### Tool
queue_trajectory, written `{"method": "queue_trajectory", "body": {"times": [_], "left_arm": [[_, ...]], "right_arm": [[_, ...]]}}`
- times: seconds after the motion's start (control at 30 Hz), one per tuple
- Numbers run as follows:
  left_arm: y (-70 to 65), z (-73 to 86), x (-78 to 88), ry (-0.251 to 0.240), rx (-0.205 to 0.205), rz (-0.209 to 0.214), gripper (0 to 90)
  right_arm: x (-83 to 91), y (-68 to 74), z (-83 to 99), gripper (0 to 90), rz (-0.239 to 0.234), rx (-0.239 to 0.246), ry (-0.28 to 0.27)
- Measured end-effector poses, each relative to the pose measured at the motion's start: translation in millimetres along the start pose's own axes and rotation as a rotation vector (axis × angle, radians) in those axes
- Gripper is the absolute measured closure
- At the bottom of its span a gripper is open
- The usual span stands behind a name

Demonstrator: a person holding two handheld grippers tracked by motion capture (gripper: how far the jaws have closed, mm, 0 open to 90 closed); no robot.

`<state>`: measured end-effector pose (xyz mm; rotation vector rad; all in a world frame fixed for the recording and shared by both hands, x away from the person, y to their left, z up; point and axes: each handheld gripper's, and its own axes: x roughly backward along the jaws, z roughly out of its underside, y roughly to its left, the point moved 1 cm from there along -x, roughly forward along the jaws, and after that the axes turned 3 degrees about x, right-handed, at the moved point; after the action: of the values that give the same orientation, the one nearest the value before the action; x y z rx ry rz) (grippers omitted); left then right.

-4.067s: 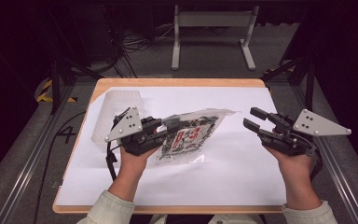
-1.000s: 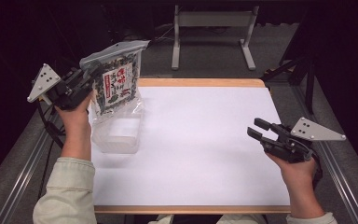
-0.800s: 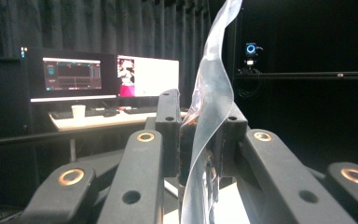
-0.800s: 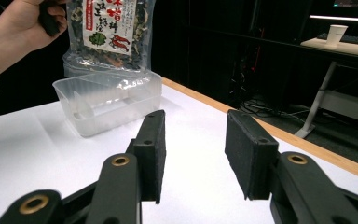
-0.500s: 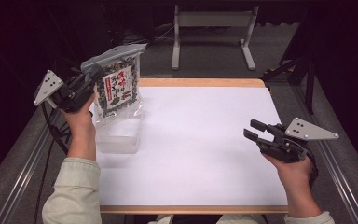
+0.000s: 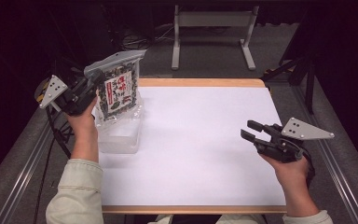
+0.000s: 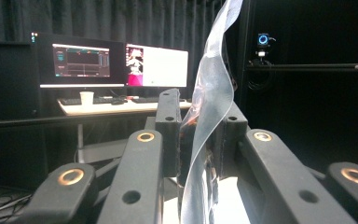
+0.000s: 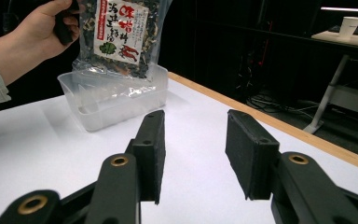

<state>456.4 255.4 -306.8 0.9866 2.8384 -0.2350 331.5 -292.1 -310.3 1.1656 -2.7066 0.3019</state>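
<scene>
Lowered slightly since a second ago, the bag [image 6: 116,91] is held upright at upper left, its bottom in the tub [image 6: 119,135] on the table [image 6: 200,149]. It is clamped by the left gripper [image 6: 92,84]. The right gripper [image 6: 251,131] is held half open and empty at lower right.

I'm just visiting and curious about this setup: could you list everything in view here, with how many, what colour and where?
Snack bag: one, clear with dark contents and a white-and-red label, held upright over the tub.
Tub: one, clear plastic, at the table's left edge.
Table: one, white top with a wooden rim.
Monitors: two, lit, on a desk in the background.
Paper cup: one, white, on that desk.
Metal stand: one, grey, on the floor beyond the table.
Left gripper: one, black, shut on the bag's edge.
Right gripper: one, black, open, over the table's right side.
</scene>
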Motion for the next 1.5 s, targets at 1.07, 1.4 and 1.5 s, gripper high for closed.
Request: {"method": "queue_trajectory", "body": {"times": [1.07, 1.4, 1.5], "left_arm": [[0.7, 28.6, 8.4, 0.081, -0.005, -0.011, 75.1], [-7.4, 15.4, 12.1, 0.206, -0.054, -0.029, 75.4], [-9.1, 15.1, 12.0, 0.203, -0.069, -0.041, 76.3]], "right_arm": [[-12.4, 2.9, -2.0, 55.7, -0.044, 0.003, -0.003], [-16.7, 4.4, -4.1, 55.2, -0.057, 0.013, -0.008], [-17.8, 4.7, -4.2, 55.2, -0.060, 0.012, -0.008]]}}
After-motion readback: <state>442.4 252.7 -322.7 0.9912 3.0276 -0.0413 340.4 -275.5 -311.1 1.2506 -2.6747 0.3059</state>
